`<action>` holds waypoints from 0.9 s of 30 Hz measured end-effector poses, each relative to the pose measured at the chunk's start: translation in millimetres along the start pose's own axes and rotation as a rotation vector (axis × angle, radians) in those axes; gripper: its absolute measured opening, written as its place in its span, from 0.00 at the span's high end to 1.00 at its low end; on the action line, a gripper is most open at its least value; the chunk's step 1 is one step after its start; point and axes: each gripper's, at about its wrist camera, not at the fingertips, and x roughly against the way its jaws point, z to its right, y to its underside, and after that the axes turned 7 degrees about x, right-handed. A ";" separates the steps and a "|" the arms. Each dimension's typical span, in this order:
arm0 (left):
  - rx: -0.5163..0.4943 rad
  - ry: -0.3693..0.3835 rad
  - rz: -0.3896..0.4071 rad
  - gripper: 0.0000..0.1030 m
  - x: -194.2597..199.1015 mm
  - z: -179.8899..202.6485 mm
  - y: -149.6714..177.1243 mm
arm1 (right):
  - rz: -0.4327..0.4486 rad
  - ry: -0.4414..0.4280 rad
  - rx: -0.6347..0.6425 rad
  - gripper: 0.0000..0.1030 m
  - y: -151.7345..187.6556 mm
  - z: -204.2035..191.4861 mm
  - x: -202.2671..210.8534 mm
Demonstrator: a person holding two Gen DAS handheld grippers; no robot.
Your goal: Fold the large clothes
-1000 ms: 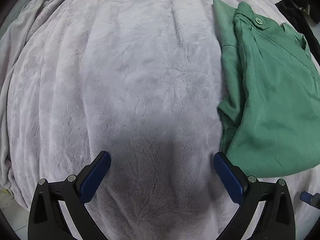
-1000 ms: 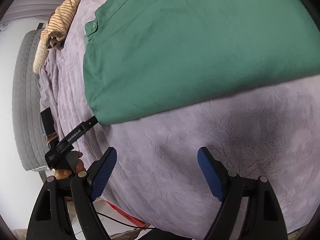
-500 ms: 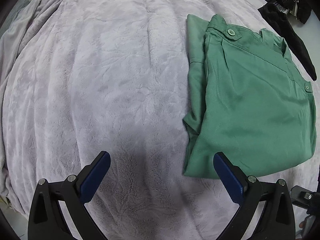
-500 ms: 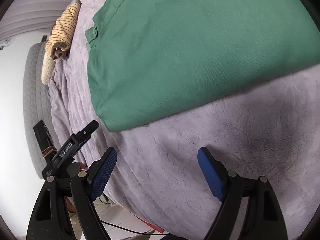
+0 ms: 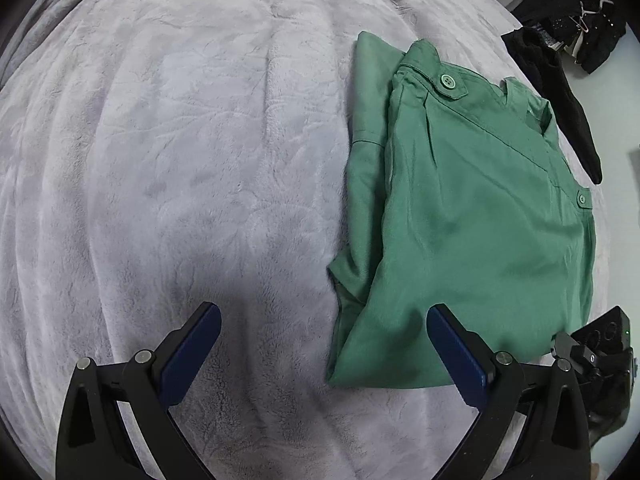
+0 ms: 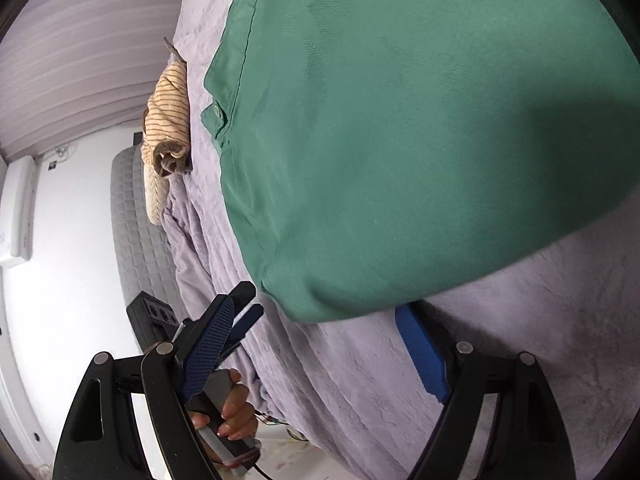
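Bedroom: blanket-covered bed (image 5: 180,160), headboard (image 6: 136,240)

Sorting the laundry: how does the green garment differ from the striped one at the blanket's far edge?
The green garment is plain and lies folded flat, with a button showing; the striped garment is yellowish with thin dark stripes and sits bunched in a heap. Both rest on the grey blanket, untouched by either claw.
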 end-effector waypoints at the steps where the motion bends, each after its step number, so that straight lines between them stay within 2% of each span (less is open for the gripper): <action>1: -0.002 0.015 -0.003 0.00 -2.3 0.4 -1.3 | 0.007 -0.032 -0.023 0.17 -1.5 2.3 -4.6; 5: -0.003 0.119 -0.041 0.00 -12.1 8.2 -14.5 | 0.033 -0.139 -0.095 0.16 -7.8 5.5 -19.9; 7: 0.007 0.143 -0.055 0.00 -18.1 14.7 -22.6 | 0.038 -0.161 -0.092 0.29 -10.2 2.4 -22.0; 8: 0.012 0.154 -0.060 0.00 -20.4 16.8 -25.7 | 0.035 -0.158 -0.085 0.54 -10.5 1.5 -21.3; 9: 0.019 0.169 -0.070 0.00 -23.6 19.2 -29.6 | 0.031 -0.150 -0.074 0.84 -11.6 0.1 -19.5; 10: 0.026 0.186 -0.080 0.00 -27.2 23.1 -32.9 | 0.035 -0.147 -0.057 0.89 -12.6 -2.3 -15.6; 13: 0.042 0.254 -0.108 0.00 -33.3 27.3 -41.8 | 0.050 -0.187 -0.010 0.90 -16.5 -13.6 -2.2; 15: 0.056 0.325 -0.146 0.00 -40.7 32.1 -48.3 | 0.055 -0.195 0.034 0.90 -18.6 -23.8 5.0; 18: 0.066 0.384 -0.187 0.00 -52.5 48.1 -59.4 | 0.055 -0.193 0.090 0.90 -21.7 -36.7 12.5; 19: 0.051 0.401 -0.190 0.06 -54.7 57.3 -62.5 | 0.051 -0.187 0.106 0.90 -22.4 -39.1 13.9; 20: 0.025 0.388 -0.186 0.33 -55.5 67.9 -64.2 | 0.045 -0.180 0.117 0.90 -22.4 -39.8 15.1; 22: -0.047 0.288 -0.167 0.70 -55.4 86.5 -64.4 | 0.017 -0.133 0.137 0.90 -22.2 -40.9 16.2; 23: -0.064 0.274 -0.149 0.79 -53.3 92.5 -64.1 | -0.001 -0.094 0.148 0.87 -21.4 -41.6 18.2; 25: -0.073 0.280 -0.120 0.82 -47.3 98.2 -65.0 | -0.058 -0.018 0.161 0.86 -15.5 -38.8 22.4; 27: -0.067 0.301 -0.098 0.84 -39.1 99.0 -64.7 | -0.072 0.029 0.188 0.86 -10.2 -38.6 39.5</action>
